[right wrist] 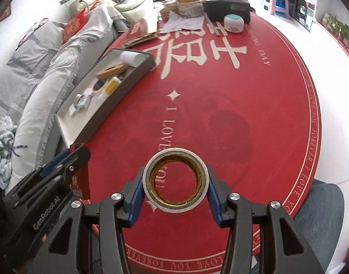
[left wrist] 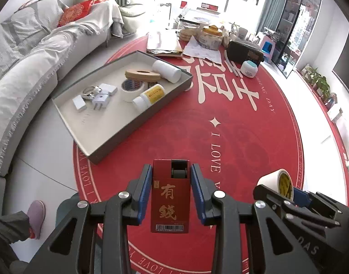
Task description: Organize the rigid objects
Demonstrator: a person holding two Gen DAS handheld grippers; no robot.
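My left gripper (left wrist: 171,178) is shut on a red box (left wrist: 170,203) with gold characters and a barcode, held above the red round table (left wrist: 254,141). My right gripper (right wrist: 175,182) is shut on a white tape roll (right wrist: 175,180) with a gold inner ring; the same tape roll (left wrist: 277,182) shows at the right of the left wrist view. The red box (right wrist: 80,178) appears at the left of the right wrist view in the left gripper. A shallow grey tray (left wrist: 101,153) sits on the table's left, holding bottles, a tape roll, chargers and a wooden piece.
At the table's far side lie papers (left wrist: 201,50), a dark case (left wrist: 244,51), a white and teal jar (left wrist: 249,68) and tins. A covered sofa (left wrist: 37,52) curves along the left. A slippered foot (left wrist: 36,214) stands on the floor at lower left.
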